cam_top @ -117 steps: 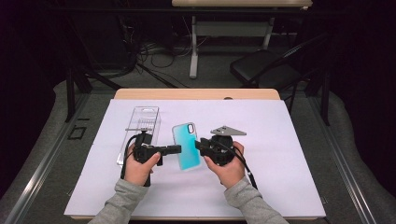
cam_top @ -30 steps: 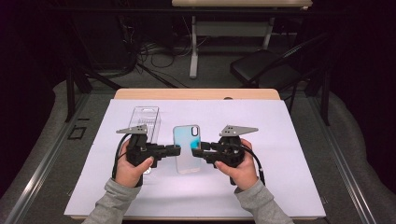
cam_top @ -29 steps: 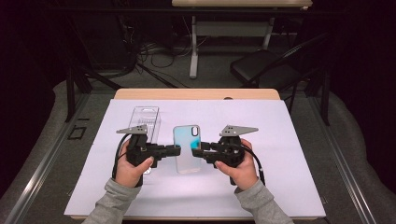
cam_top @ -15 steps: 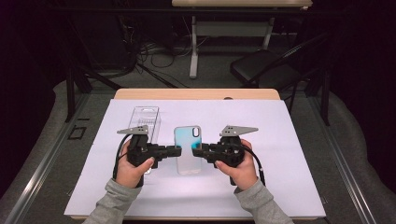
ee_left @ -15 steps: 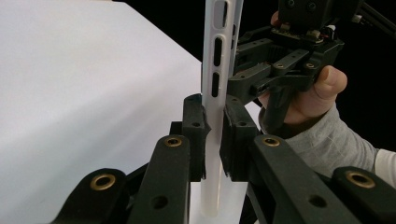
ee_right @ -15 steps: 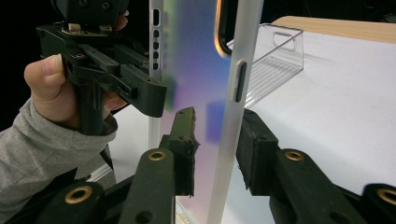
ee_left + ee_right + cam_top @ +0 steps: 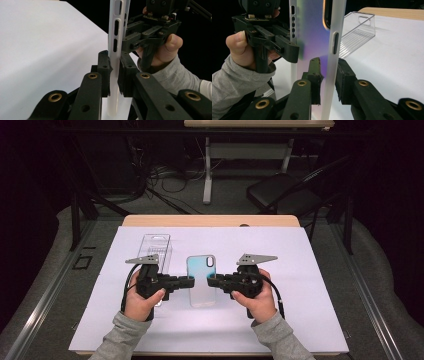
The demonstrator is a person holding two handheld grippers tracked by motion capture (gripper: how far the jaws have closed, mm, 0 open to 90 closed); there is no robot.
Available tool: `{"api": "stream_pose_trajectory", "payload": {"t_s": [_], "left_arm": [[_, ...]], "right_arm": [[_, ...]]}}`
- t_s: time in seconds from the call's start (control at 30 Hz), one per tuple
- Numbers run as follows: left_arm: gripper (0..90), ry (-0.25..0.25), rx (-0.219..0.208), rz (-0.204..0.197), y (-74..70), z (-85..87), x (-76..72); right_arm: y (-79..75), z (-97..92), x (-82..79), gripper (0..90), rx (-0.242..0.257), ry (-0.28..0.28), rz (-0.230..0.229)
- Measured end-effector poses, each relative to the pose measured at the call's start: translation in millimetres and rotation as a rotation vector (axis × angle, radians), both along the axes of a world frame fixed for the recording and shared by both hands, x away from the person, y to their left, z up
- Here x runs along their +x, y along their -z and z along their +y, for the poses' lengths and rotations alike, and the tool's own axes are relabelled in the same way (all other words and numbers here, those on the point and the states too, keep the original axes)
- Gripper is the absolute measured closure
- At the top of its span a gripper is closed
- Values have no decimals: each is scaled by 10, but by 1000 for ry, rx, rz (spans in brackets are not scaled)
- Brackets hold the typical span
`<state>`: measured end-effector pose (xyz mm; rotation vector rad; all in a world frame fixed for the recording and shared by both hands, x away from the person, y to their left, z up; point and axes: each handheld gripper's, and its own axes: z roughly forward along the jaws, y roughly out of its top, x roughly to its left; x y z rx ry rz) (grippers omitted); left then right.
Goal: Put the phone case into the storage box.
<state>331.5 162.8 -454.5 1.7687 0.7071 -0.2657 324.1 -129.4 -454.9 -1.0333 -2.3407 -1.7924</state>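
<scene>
A clear phone case (image 7: pixel 201 280) with a blue-purple sheen hangs above the white sheet, between both grippers. My left gripper (image 7: pixel 191 281) is shut on the case's left edge. In the left gripper view its pads (image 7: pixel 114 72) press the frosted rim (image 7: pixel 115 37) from both sides. My right gripper (image 7: pixel 210 281) reaches in from the right. Its jaws (image 7: pixel 329 75) have just been closing around the case's other edge (image 7: pixel 334 45). One pad touches the rim and a thin gap remains at the other.
A clear plastic box (image 7: pixel 155 247) lies on the white sheet (image 7: pixel 310 270) behind my left hand, also in the right gripper view (image 7: pixel 359 30). The wooden table edge (image 7: pixel 210 220) runs along the back. A chair (image 7: pixel 280 195) and cables sit on the floor beyond.
Since about four seconds ago both hands have spread apart and turned, and the case now spans between them. Over the last second nothing has visibly shifted in the high view.
</scene>
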Motion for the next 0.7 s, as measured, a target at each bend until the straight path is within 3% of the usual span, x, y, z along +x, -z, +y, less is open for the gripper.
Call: {"api": "stream_pose_trajectory", "payload": {"t_s": [0.7], "left_arm": [[819, -2, -5, 0, 1, 16, 10]], "right_arm": [[19, -34, 31, 800, 42, -31, 20]]}}
